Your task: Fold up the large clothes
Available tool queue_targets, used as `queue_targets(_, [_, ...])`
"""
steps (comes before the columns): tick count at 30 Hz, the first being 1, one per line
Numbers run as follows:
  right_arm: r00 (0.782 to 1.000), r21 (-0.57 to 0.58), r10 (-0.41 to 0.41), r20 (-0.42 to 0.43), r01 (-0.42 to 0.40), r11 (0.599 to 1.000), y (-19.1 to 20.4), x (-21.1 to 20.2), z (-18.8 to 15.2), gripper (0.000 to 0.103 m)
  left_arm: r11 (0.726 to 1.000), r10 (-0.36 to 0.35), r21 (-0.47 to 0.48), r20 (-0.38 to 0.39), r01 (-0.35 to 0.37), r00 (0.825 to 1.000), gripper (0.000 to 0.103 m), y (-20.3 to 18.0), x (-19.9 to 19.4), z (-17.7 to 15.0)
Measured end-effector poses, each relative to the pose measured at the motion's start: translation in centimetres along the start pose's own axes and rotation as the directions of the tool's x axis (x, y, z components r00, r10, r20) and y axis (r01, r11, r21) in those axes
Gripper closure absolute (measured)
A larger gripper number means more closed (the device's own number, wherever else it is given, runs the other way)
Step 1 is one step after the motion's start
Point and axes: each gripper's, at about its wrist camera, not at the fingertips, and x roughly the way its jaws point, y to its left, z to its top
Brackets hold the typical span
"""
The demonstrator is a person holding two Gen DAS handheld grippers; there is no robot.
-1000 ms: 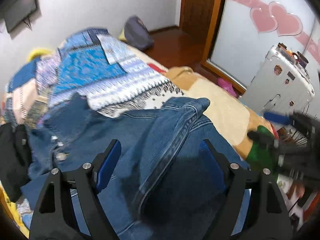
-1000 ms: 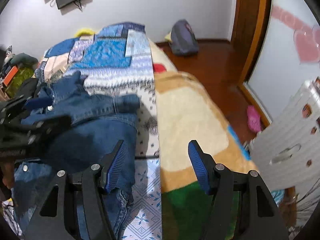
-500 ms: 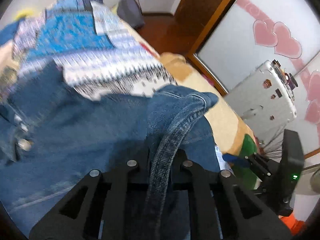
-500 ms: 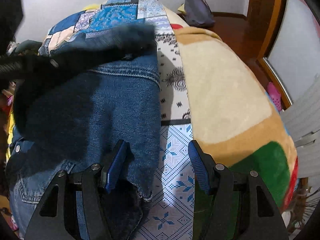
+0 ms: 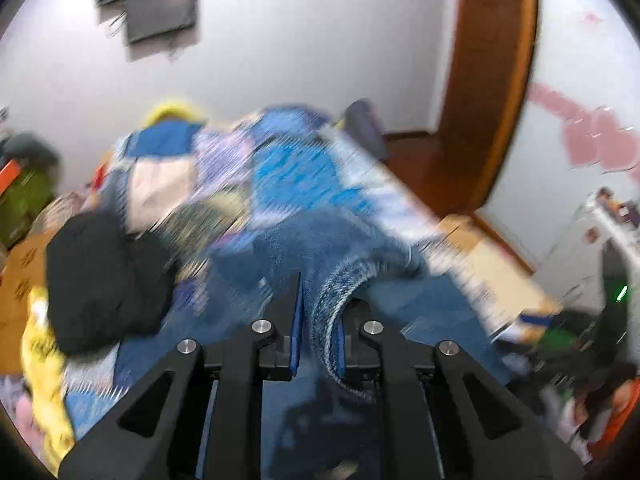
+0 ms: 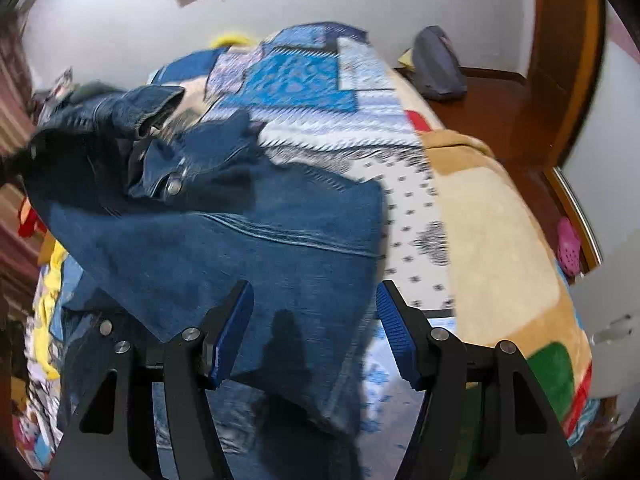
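Pinching a thick seamed edge of the denim jacket (image 5: 340, 296), my left tool (image 5: 318, 336) has its pads pressed together on the cloth, which arches up from the bed (image 6: 480, 216) between them. My right tool (image 6: 314, 332) stands spread above the near part of the jacket, gripping nothing. The jacket lies across the left half of the bed, its collar and snaps bunched at the far left. The left view is badly smeared, so I can only guess that I hold a hem or sleeve seam. My worry: the bite looks shallow on a stiff rolled seam, and heavy denim could slide out. With nothing pinning the body, the whole jacket may drag and bunch instead of folding.
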Motion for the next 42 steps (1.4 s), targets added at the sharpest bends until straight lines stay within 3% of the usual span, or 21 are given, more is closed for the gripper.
queue_targets(2, [0.998,-0.028,-0.002,-0.066,0.001,1.000,1.0,2.0,-0.7,0.043,0.998,0.044,-0.036,-0.090,-0.047,0.995,0.082,2.3,1.4,-2.9])
queue_targets(4, [0.992,-0.041,-0.016,-0.129,0.010,0.999,1.5,3.8,-1.5,0.043,0.991,0.082,-0.087,-0.170,-0.098,0.982,0.056,4.5,2.8,-5.9])
queue_targets(6, [0.992,-0.058,-0.043,-0.117,0.036,0.998,1.9,4.0,-2.2,0.043,0.978,0.080,-0.167,-0.237,-0.122,0.968,0.040,6.9,3.8,-8.8])
queue_targets(8, [0.992,-0.075,-0.056,-0.116,0.047,0.996,2.0,3.6,-2.1,0.043,0.963,0.017,-0.254,-0.269,-0.088,0.963,0.036,8.5,4.6,-11.0])
queue_targets(10, [0.990,-0.067,-0.064,-0.126,0.055,0.996,1.7,3.4,-1.8,0.043,0.957,0.004,-0.278,-0.258,-0.079,0.966,0.032,8.9,4.5,-11.2])
queue_targets(17, [0.987,-0.049,-0.087,-0.132,0.082,0.995,1.6,3.3,-1.2,0.043,0.981,0.080,-0.157,-0.223,-0.116,0.972,0.032,7.0,5.0,-8.0])
queue_targets(21, [0.986,-0.042,-0.098,-0.133,0.093,0.995,1.8,4.0,-1.3,0.043,0.972,0.074,-0.197,-0.253,-0.126,0.965,0.032,7.5,7.5,-7.2])
queue_targets(23, [0.986,-0.044,-0.100,-0.135,0.095,0.994,1.9,3.9,-1.2,0.043,0.966,0.082,-0.221,-0.233,-0.135,0.969,0.041,7.9,7.5,-7.2])
queue_targets(25, [0.986,-0.045,-0.098,-0.138,0.093,0.995,1.9,3.7,-1.2,0.043,0.960,0.068,-0.250,-0.212,-0.122,0.975,0.059,8.6,6.9,-7.2])
queue_targets(30, [0.987,-0.017,-0.081,-0.139,0.080,0.997,1.2,3.7,-1.7,0.043,0.942,0.067,-0.317,-0.134,-0.107,0.989,0.078,11.4,2.7,-8.3])
queue_targets(32, [0.988,0.008,-0.069,-0.138,0.071,0.997,0.8,3.7,-1.9,0.041,0.940,0.093,-0.316,-0.123,-0.128,0.988,0.078,12.3,1.2,-9.0])
queue_targets(35, [0.989,0.036,-0.056,-0.138,0.061,0.997,0.5,3.8,-2.0,0.040,0.936,0.026,-0.343,-0.171,-0.084,0.985,0.072,13.5,0.9,-11.4])
queue_targets(39, [0.988,0.020,-0.070,-0.139,0.073,0.997,0.8,3.6,-2.1,0.040,0.933,0.131,-0.292,-0.262,-0.208,0.956,0.040,13.5,1.5,-15.0])
queue_targets(42, [0.986,-0.017,-0.095,-0.134,0.093,0.995,1.0,3.2,-2.1,0.040,0.925,0.176,-0.288,-0.258,-0.249,0.950,0.035,13.6,0.8,-16.1])
